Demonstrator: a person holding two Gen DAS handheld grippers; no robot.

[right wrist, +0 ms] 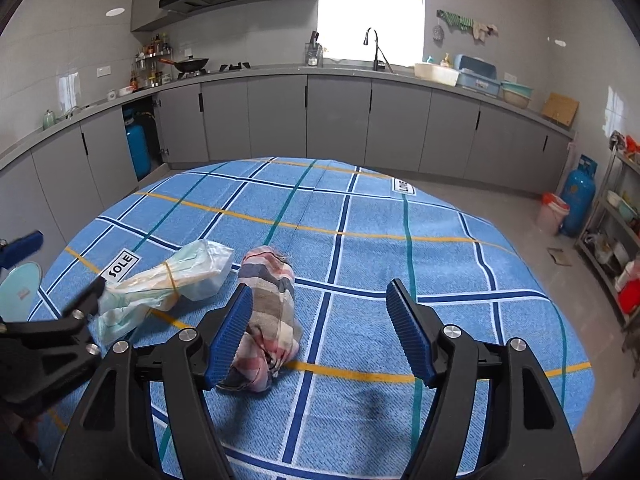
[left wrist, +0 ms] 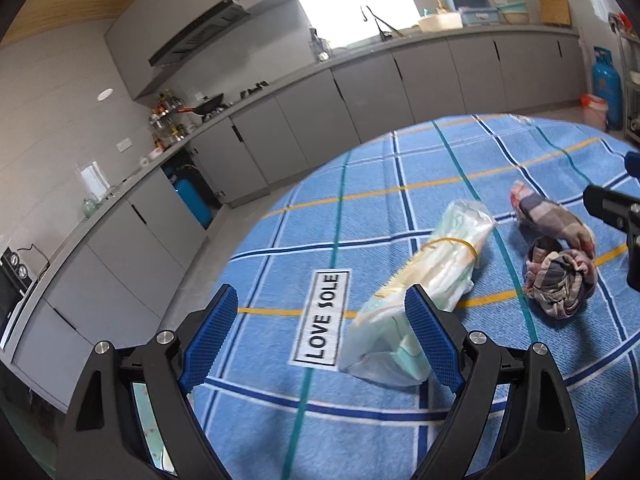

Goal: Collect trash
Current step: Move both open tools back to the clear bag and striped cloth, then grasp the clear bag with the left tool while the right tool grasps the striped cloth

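Note:
A clear plastic bag [left wrist: 424, 288] stuffed with pale wrappers and bound by a rubber band lies on the round table's blue checked cloth [left wrist: 360, 420]. My left gripper [left wrist: 322, 292] hovers open just left of it; its right finger overlaps the bag's near end and nothing is between the jaws. Right of the bag sits a knotted plaid cloth bundle [left wrist: 560, 264]. In the right wrist view, my right gripper [right wrist: 319, 285] is open over that plaid bundle [right wrist: 272, 308], whose right side shows past the left pad. The bag [right wrist: 176, 276] and left gripper [right wrist: 64, 260] are at left.
Grey kitchen cabinets and a counter with sink [right wrist: 376, 64] and stove ring the room beyond the table [right wrist: 440, 240]. A blue gas cylinder [right wrist: 578, 196], a bucket [right wrist: 552, 212] and a metal shelf [right wrist: 616, 248] stand on the floor at right.

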